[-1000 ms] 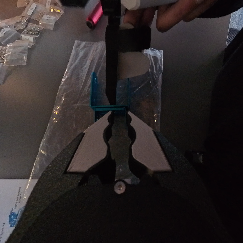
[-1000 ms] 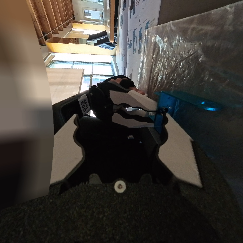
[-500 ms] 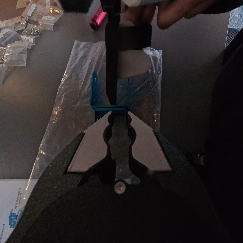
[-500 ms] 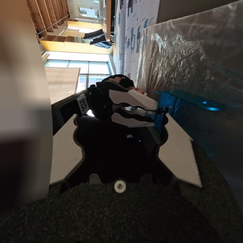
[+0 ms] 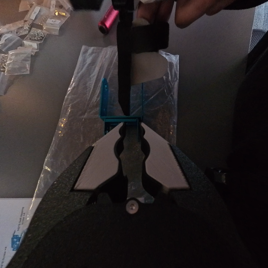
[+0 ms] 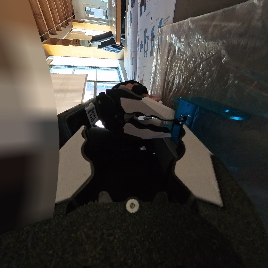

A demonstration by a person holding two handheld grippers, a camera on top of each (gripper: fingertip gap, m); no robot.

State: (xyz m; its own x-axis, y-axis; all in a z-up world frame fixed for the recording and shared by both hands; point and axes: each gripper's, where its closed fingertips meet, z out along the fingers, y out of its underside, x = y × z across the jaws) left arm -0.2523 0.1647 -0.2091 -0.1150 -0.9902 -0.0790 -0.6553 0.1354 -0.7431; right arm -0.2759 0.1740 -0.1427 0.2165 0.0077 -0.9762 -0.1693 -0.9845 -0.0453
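Nothing much shifts since a second ago — left gripper [image 5: 131, 123] stays pinched on the blue bracket [image 5: 105, 101] over the plastic bag [image 5: 81, 116]. Right gripper [image 6: 133, 139] stays spread wide, one finger [image 5: 124, 60] at the bracket — no grip there.

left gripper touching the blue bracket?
Touching. In the right wrist view the left gripper has both fingertips pressed against the blue bracket plate. The left wrist view agrees: its tips meet the bracket's near edge.
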